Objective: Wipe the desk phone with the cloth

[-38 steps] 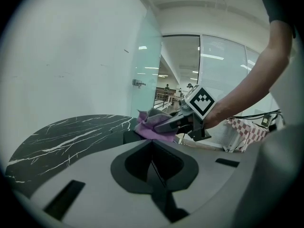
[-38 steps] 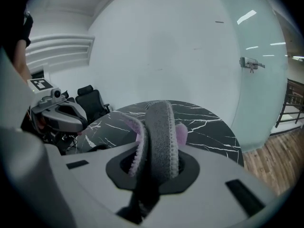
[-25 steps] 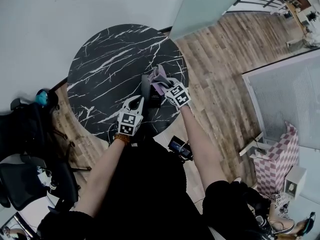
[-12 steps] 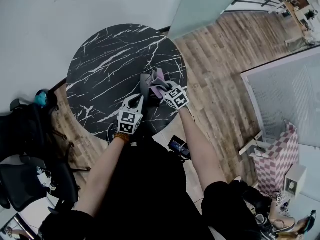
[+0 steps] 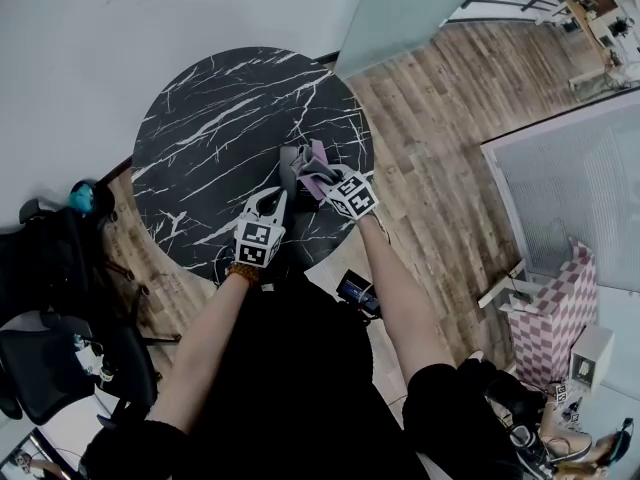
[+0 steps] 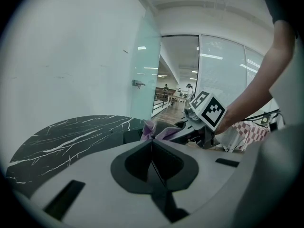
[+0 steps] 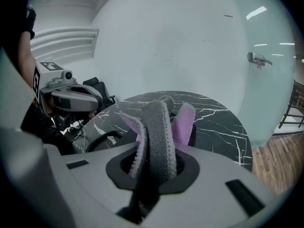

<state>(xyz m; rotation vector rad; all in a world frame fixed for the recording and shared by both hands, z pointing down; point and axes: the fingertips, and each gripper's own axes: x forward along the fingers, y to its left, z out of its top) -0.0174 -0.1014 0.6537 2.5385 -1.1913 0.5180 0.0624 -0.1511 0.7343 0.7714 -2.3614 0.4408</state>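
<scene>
Presently, the right gripper (image 7: 153, 167) had its fingers closed on the cloth (image 7: 159, 127). A grey fold with a stitched edge stood up between them, and purple flaps showed at either side. In the head view the cloth lay bunched over the desk phone (image 5: 303, 200). The phone showed only as a dark body on the round black marble table (image 5: 210, 118), right of the table's centre and towards its near right edge. How much of the phone the cloth covered could not be told against the dark top.

The left gripper (image 6: 152, 158) had its fingers pressed together with nothing between them. It was held above the near edge of the table, just beside the phone, with its tips pointing towards the cloth. The two grippers were close to each other but apart, and each one's marker cube faced upward in the head view.

A black cord (image 7: 101, 139) lay looped on the table between the two grippers. A black office chair (image 5: 55, 268) stood off the table's left edge. Wood plank floor (image 5: 430, 158) ran along the right edge.
</scene>
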